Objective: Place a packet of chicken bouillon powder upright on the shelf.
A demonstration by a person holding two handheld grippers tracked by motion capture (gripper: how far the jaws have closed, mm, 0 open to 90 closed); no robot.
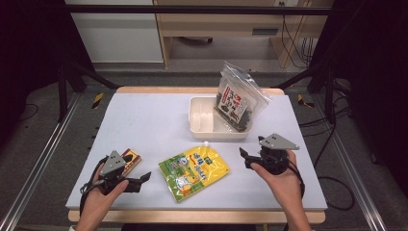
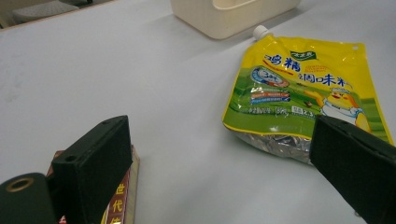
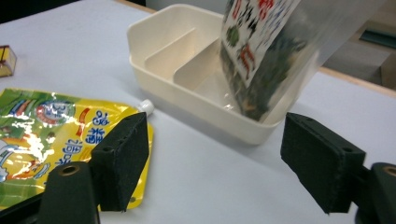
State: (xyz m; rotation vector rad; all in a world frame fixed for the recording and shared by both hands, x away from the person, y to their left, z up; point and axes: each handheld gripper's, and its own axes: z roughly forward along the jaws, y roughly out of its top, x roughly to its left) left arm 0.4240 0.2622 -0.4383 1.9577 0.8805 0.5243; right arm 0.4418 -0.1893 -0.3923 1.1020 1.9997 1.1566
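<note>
You're hovering both tools, left tool and right tool, wide and empty beside the yellow pouch, risking its slick foil sliding away on the table.

bench evenly lit from above, dark surround beyond it. soft shadows only. glare on the yellow pouch foil. seaweed bag above the tray motion-blurred, near gripper pads soft.
</note>
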